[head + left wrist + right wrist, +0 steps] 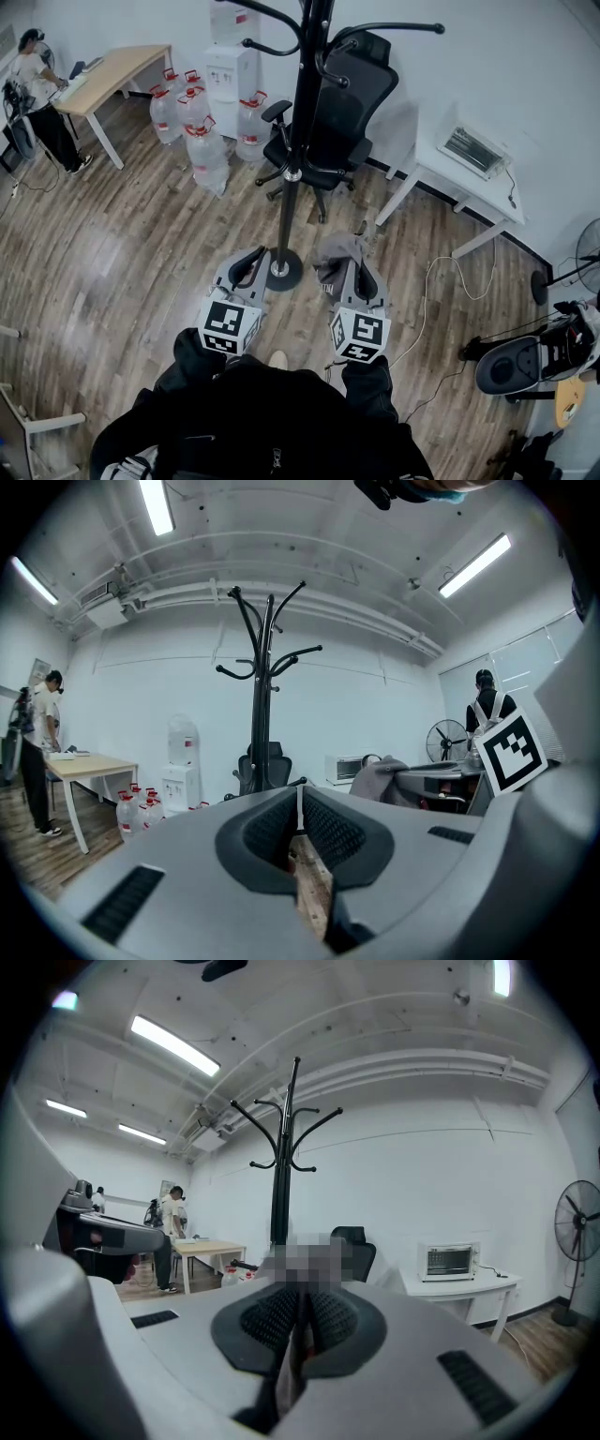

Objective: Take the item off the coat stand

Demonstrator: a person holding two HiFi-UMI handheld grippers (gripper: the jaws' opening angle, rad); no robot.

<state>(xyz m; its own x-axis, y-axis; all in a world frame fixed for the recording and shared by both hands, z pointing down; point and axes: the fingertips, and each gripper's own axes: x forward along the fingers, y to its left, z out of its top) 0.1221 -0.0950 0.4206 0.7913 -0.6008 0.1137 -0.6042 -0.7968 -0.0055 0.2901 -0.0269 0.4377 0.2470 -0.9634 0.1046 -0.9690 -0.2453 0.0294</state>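
Two hand-held grippers: the left hand-held gripper (249, 261) is clenched empty, and the right hand-held gripper (360, 264) pinches one grey garment (335, 255), off the hooks, just right of the single coat stand (292, 141) base. Open wood floor (112, 253) spreads left of it. One office chair (337, 122) and clustered water jugs (202, 131) stand behind it.

No words, brand names or numbers could be read anywhere. The only printed signs were black-and-white square markers, one set on the left cube (228, 326) at the rear of the left gripper (251, 259) and one on the right cube (359, 335) at the rear of the right gripper (360, 273). They showed block patterns, not letters or digits. Any print on the water jugs (192, 117), well ahead of the left gripper, was too small to read.
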